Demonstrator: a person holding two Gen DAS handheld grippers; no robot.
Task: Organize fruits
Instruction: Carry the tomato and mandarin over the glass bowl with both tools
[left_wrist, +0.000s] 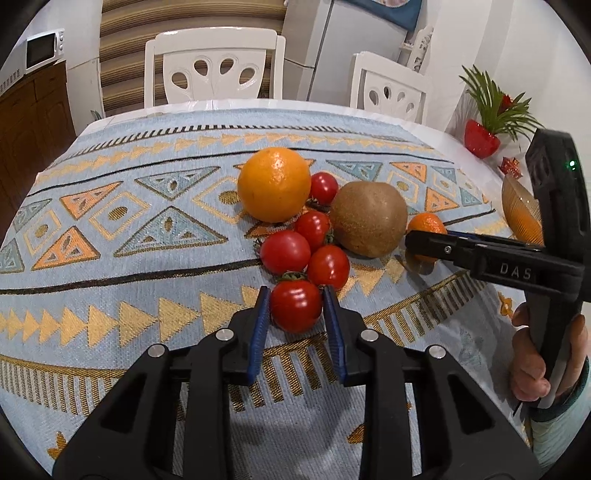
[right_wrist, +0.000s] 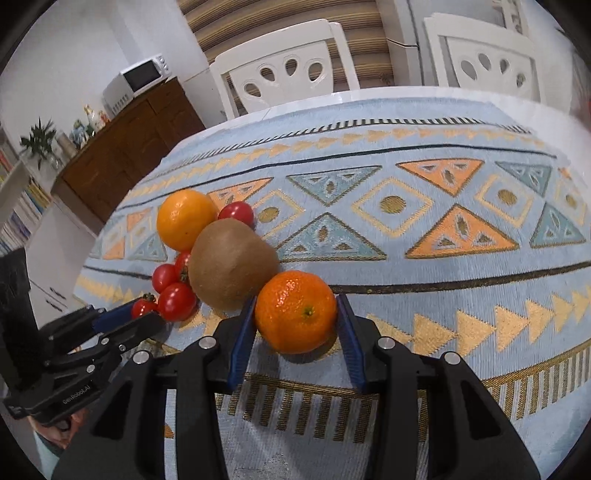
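Left claw (left_wrist: 297, 302): jaws open, straddling the nearest tomato (left_wrist: 295, 305).
Right claw (right_wrist: 295, 314): jaws open, flanking the mandarin (right_wrist: 295, 312).
Fruit: orange (left_wrist: 274, 184), kiwi (left_wrist: 368, 218) and tomatoes clustered on the tabletop (left_wrist: 110, 258).

Table: cloth (left_wrist: 110, 206) covers it; all fruit lies on the cloth.
Orange (left_wrist: 274, 184): farthest back of the cluster.
Tomatoes (left_wrist: 285, 252): bunched before the orange, left of the kiwi (left_wrist: 368, 218).
Mandarin (right_wrist: 295, 311): right of the kiwi, just beside it.
Bowl (left_wrist: 521, 214): far right.
Chairs (left_wrist: 214, 66): behind the table.
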